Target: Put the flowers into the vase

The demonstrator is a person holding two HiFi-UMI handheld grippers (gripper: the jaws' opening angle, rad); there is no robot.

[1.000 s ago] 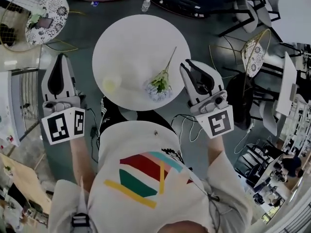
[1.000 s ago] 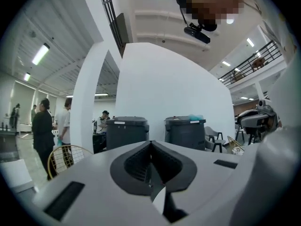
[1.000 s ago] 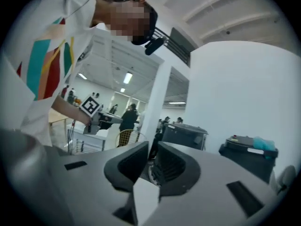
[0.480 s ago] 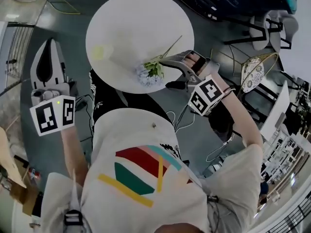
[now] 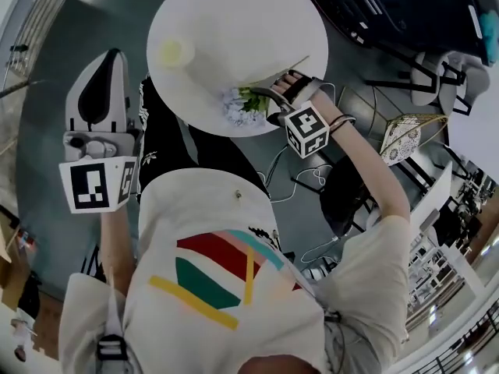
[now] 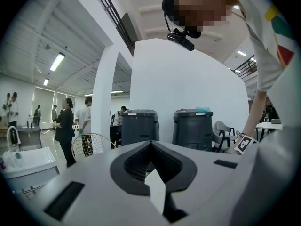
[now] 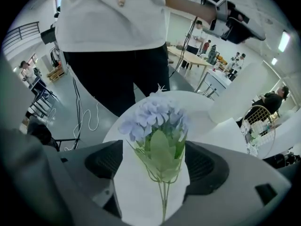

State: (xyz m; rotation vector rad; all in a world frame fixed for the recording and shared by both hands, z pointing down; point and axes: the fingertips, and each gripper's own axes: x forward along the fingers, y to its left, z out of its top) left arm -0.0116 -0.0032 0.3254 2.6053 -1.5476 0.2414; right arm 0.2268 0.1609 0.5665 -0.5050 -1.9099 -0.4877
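Observation:
A flower (image 5: 243,106) with pale blue blossoms and green leaves lies on the round white table (image 5: 249,22), near its front edge. My right gripper (image 5: 267,104) points steeply down over the flower. In the right gripper view the flower (image 7: 157,121) lies between the wide-apart jaws of my right gripper (image 7: 157,163), and the pads do not touch its stem. A pale, see-through vase (image 5: 171,53) stands upright on the table's left part. My left gripper (image 5: 115,54) hangs off the table to the left, shut and empty; in its own view the tips of the left gripper (image 6: 150,144) meet.
The person's white shirt and dark trousers (image 5: 168,142) stand against the table's near edge. Chairs (image 5: 401,135) and cables (image 5: 300,178) lie on the floor to the right. The left gripper view shows two dark bins (image 6: 193,126) and people standing far off.
My right gripper has swung from beside the table down over the flower, rolled over, and its jaws have opened. The left gripper has drifted a little towards the table.

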